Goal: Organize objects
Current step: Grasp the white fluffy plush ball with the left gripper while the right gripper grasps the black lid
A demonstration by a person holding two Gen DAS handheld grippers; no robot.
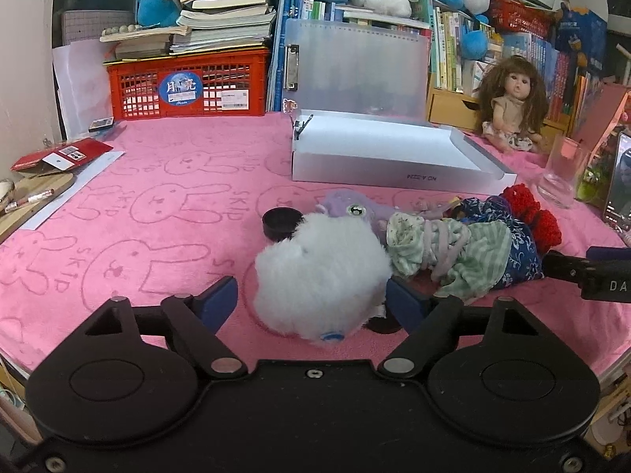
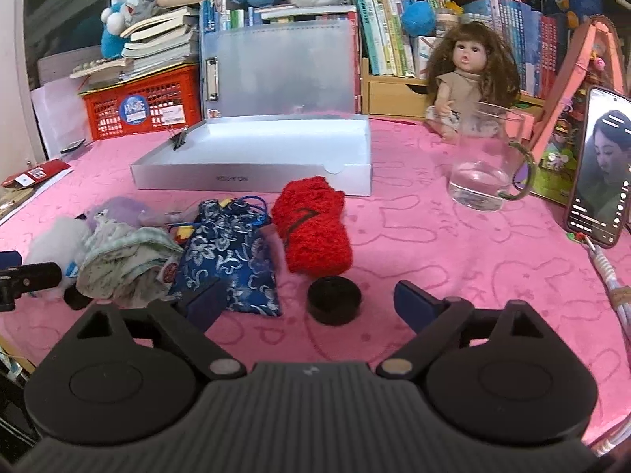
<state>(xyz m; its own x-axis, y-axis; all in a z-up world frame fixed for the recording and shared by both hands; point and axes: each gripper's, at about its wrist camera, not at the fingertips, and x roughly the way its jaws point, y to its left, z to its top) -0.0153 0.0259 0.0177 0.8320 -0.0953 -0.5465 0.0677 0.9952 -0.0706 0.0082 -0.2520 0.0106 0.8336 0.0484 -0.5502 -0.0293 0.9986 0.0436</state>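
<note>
A white fluffy plush (image 1: pixel 319 272) lies on the pink rabbit-print cloth (image 1: pixel 157 216) between the fingers of my left gripper (image 1: pixel 311 301). The right pad touches its fur and a gap shows at the left pad, so the gripper is open. Behind the plush lie a purple plush (image 1: pixel 347 209), a black round lid (image 1: pixel 280 222), a green striped cloth bundle (image 1: pixel 445 252), a blue floral pouch (image 2: pixel 232 256) and a red knitted piece (image 2: pixel 315 228). My right gripper (image 2: pixel 309 303) stands open around a second black lid (image 2: pixel 334 299) without touching it.
An open white box (image 2: pixel 252 157) sits mid-table with its clear lid raised. A doll (image 2: pixel 469 75), a glass jug (image 2: pixel 489 161) and a propped phone (image 2: pixel 599 173) stand to the right. A red crate (image 1: pixel 185 86) with books is at the back left. A cable runs along the right edge.
</note>
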